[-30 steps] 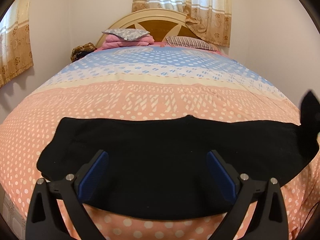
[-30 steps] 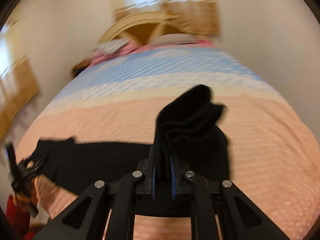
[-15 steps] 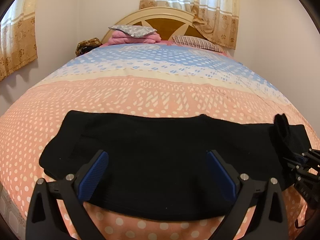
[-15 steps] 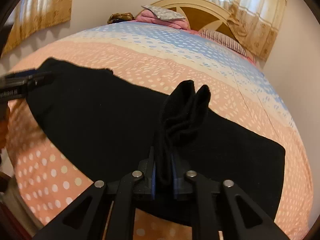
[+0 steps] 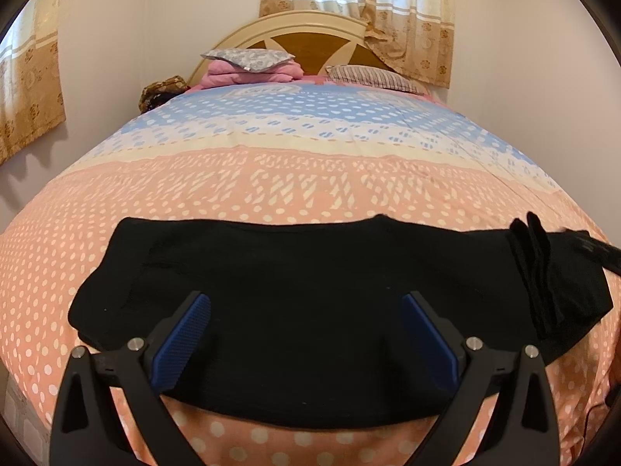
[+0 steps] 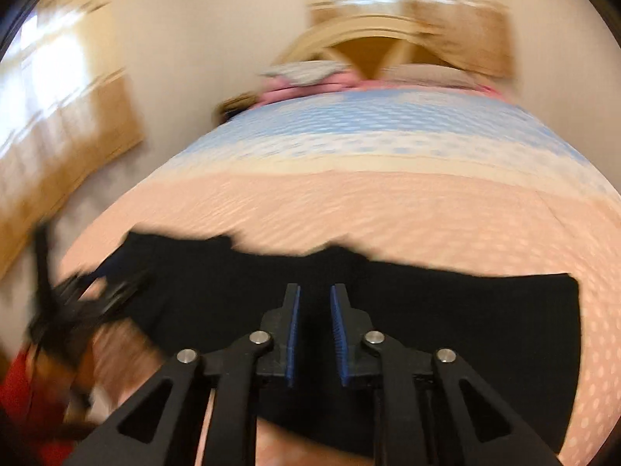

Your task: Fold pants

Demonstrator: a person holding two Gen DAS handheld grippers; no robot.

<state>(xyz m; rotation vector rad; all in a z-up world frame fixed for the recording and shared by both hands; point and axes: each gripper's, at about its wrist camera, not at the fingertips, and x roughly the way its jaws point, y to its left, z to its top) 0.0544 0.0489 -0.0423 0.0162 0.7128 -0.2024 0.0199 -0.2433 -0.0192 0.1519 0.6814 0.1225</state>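
Observation:
Black pants (image 5: 295,295) lie flat and sideways across the near end of the bed, with a bunched ridge of fabric (image 5: 537,272) standing up at their right end. My left gripper (image 5: 306,334) is wide open and empty, hovering over the pants' middle. In the blurred right wrist view the pants (image 6: 446,318) lie flat below my right gripper (image 6: 315,326), whose jaws stand slightly apart with nothing between them. The right gripper's tip shows blurred at the right edge of the left wrist view (image 5: 594,250).
The bed has a peach, cream and blue dotted cover (image 5: 310,178). Pillows and a pink folded blanket (image 5: 252,68) lie by the headboard (image 5: 310,35). Curtains hang on the walls. The left gripper shows blurred at the left of the right wrist view (image 6: 77,299).
My right gripper has let go of the bunched pants fabric and opened slightly; the fabric has dropped onto the bed. The right wrist view swings fast. My left gripper stays open over the pants.

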